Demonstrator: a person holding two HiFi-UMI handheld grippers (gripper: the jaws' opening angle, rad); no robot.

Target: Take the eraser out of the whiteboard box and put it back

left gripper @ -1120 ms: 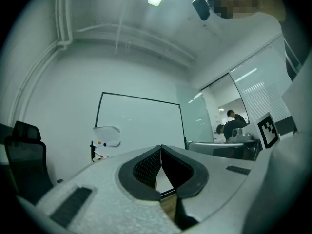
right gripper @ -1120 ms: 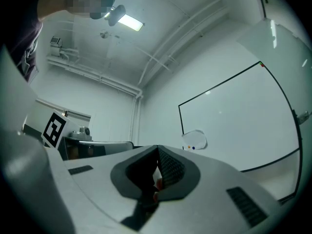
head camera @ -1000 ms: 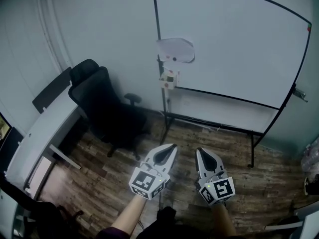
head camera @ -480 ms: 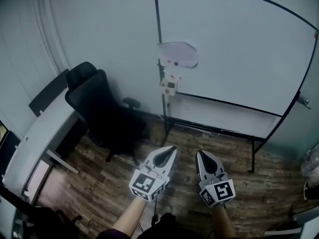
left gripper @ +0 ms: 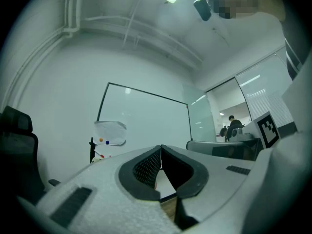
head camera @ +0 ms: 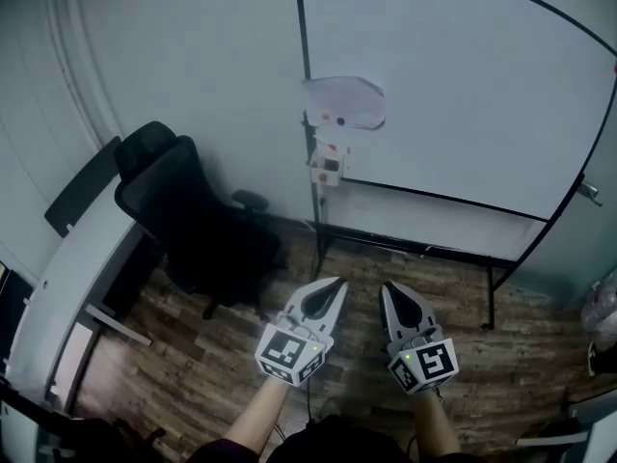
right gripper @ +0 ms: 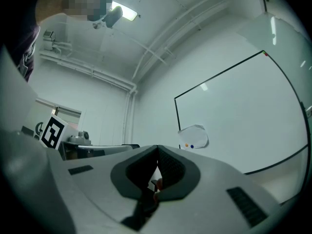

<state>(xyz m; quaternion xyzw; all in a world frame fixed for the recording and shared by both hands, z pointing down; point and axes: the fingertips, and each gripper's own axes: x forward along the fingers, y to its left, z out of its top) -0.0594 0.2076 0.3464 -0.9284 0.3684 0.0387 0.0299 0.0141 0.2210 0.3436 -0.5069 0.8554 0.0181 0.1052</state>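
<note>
A small white box (head camera: 328,162) with red marks hangs on the left post of the whiteboard (head camera: 463,95), just under a pinned paper sheet (head camera: 344,102). The box also shows in the left gripper view (left gripper: 101,155), too small for me to make out an eraser in it. My left gripper (head camera: 336,282) and right gripper (head camera: 388,287) are held side by side over the wooden floor, well short of the board and pointing toward it. Both have their jaw tips touching, with nothing between them, as the left gripper (left gripper: 161,146) and right gripper (right gripper: 157,146) views show.
A black office chair (head camera: 198,220) stands left of the board. A long white desk (head camera: 63,287) runs along the left wall. The board's black stand legs (head camera: 492,297) reach out over the floor. A person (left gripper: 233,126) sits far off behind glass.
Both grippers have moved forward toward the whiteboard, still side by side and shut. The board and box look slightly nearer, and the chair and desk have slid toward the left edge.
</note>
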